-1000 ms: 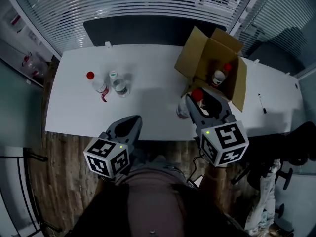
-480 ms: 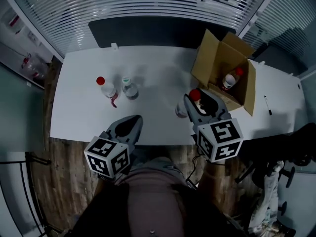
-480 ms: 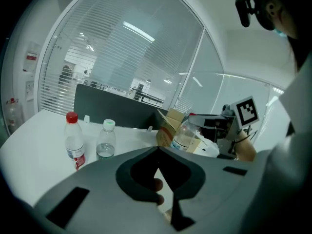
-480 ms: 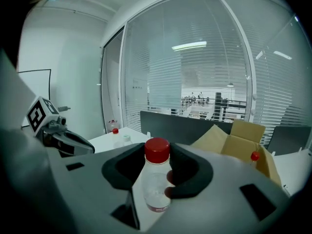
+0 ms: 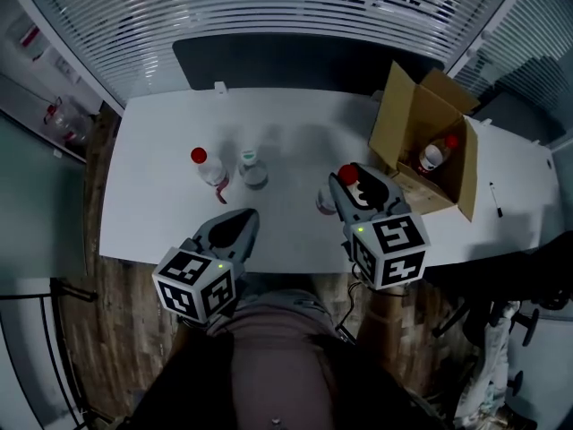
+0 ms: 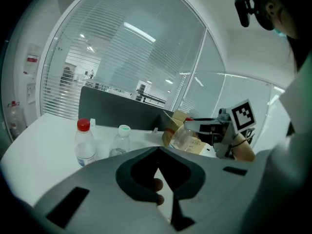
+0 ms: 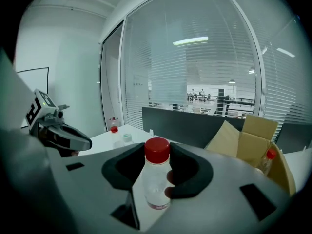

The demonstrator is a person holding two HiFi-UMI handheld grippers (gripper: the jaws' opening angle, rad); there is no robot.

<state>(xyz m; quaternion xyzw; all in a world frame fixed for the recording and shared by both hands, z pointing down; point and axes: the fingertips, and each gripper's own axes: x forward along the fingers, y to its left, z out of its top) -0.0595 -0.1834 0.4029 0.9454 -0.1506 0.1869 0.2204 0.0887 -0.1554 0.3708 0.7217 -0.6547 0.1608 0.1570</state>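
Right gripper (image 5: 351, 192): jaws clamped on the held bottle (image 7: 155, 182), a clear one with a red cap, upright and gripped just below the cap.
Held bottle's place: just left of the cardboard box (image 5: 421, 128), near its open flaps. Whether its base is off the tabletop (image 5: 152, 213) cannot be told.
Left gripper (image 5: 235, 227): jaws together on nothing, well left of the box, at the tabletop's near edge.
Step in hand: by the look of it, a carry, with one bottle in a firm hold beside the box.
What a further move calls for: a firm clamp, the bottle upright, and clearance from the flaps.
Box contents: open-topped. One boxed bottle (image 5: 433, 155) with a red cap shows inside; the rest lies in shadow.
Standing further left of the box: a red-capped bottle (image 5: 208, 168) and a pale-capped bottle (image 5: 252, 167), near each other, both clear.
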